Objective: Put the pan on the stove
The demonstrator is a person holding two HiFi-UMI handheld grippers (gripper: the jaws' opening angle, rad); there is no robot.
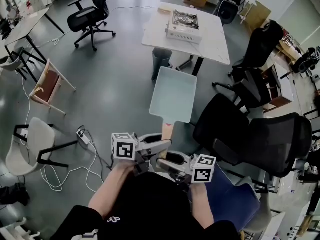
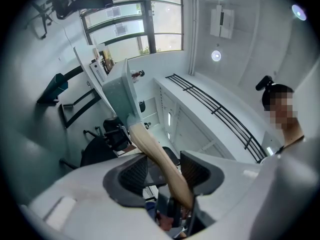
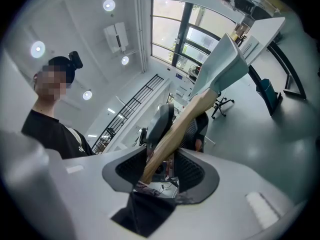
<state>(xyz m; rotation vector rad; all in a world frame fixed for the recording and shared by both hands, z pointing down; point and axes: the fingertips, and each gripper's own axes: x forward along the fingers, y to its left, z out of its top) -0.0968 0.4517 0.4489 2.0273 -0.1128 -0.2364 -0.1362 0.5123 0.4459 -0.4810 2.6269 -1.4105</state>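
Note:
A pale mint square pan (image 1: 173, 95) with a wooden handle (image 1: 167, 131) hangs in the air over the grey floor, in front of the person. My left gripper (image 1: 161, 145) is shut on the handle (image 2: 155, 154), and the pan body (image 2: 117, 91) rises beyond its jaws. My right gripper (image 1: 167, 160) is closed on the handle's end (image 3: 172, 134), with the pan (image 3: 222, 66) tilted up and away. The portable stove (image 1: 184, 25) sits on a white table (image 1: 215, 41) well beyond the pan.
Black office chairs (image 1: 250, 134) crowd the right side, close to the pan. Another black chair (image 1: 92, 14) stands far left. A white chair (image 1: 30, 144), a power strip with cables (image 1: 82, 136) and a folded wooden frame (image 1: 47, 86) lie left. A bin (image 1: 161, 59) stands under the table.

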